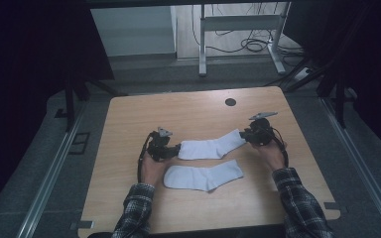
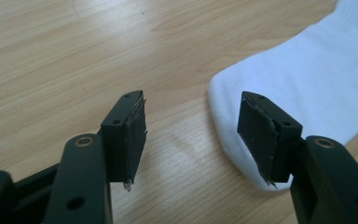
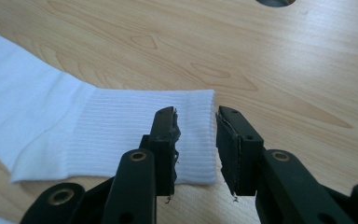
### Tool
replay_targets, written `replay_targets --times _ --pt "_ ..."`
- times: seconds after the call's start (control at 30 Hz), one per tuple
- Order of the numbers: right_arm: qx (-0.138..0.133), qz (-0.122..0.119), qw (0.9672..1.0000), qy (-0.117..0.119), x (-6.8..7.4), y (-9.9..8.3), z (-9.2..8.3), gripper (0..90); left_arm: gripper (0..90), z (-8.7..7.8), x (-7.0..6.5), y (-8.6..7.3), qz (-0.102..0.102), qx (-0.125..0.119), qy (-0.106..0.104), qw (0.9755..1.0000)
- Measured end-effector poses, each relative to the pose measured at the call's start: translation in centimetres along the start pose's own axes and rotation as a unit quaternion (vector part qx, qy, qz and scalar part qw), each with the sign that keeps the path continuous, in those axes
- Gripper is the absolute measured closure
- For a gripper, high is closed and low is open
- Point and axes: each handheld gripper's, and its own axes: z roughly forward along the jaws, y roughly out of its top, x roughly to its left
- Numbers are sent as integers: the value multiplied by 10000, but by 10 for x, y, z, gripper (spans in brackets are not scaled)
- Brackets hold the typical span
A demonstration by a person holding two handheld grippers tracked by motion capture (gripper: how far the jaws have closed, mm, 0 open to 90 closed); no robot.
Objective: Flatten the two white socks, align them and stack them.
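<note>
Two white socks lie flat on the wooden table (image 1: 129,119). The far sock (image 1: 211,147) runs between my grippers, and the near sock (image 1: 203,177) lies in front of it. My left gripper (image 1: 172,150) is at the far sock's toe end. In the left gripper view it (image 2: 193,98) stands open, and the toe (image 2: 307,84) reaches in beside the right-hand jaw. My right gripper (image 1: 247,135) is at the ribbed cuff. In the right gripper view it (image 3: 196,114) stands open a narrow way over the cuff's edge (image 3: 121,130), which lies flat and unpinched.
A dark round hole (image 1: 230,102) sits in the tabletop near the far edge, also at the top of the right gripper view (image 3: 275,2). Beyond the table stand a metal desk frame (image 1: 203,44) and cables on the floor (image 1: 253,44). Plaid sleeves (image 1: 297,203) rest over the near edge.
</note>
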Motion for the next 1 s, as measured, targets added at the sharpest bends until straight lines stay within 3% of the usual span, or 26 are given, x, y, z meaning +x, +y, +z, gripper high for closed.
replay_targets --times 0.07,0.17,0.3,0.43,0.53,0.63,0.7,0.8,1.0 --pt "10 -18 10000 -37 -1 -2 4 654 439 0 0 1 39 -27 44 10000" --pt "55 -82 9999 -102 -2 -5 11 631 464 3 -1 -1 -55 8 -133 9999" --pt "85 -102 9998 -179 -5 -11 17 601 501 10 -7 -6 146 163 -149 9996" --pt "107 -16 9998 -139 -8 -16 21 597 547 14 -8 -8 165 201 -200 9995" --pt "141 67 9999 -21 -8 -18 22 673 619 14 -7 -8 150 200 -320 9992" --pt "177 267 9994 161 -5 -19 21 801 756 14 -9 -8 177 203 -509 9983" --pt "250 310 9991 136 -3 -19 20 820 825 14 -10 -8 217 208 -547 9981" --pt "297 271 9992 91 1 -19 17 832 846 12 -11 -8 293 197 -452 9984" --pt "139 192 9995 193 5 -15 4 832 846 -3 -6 -1 275 68 -506 9983"
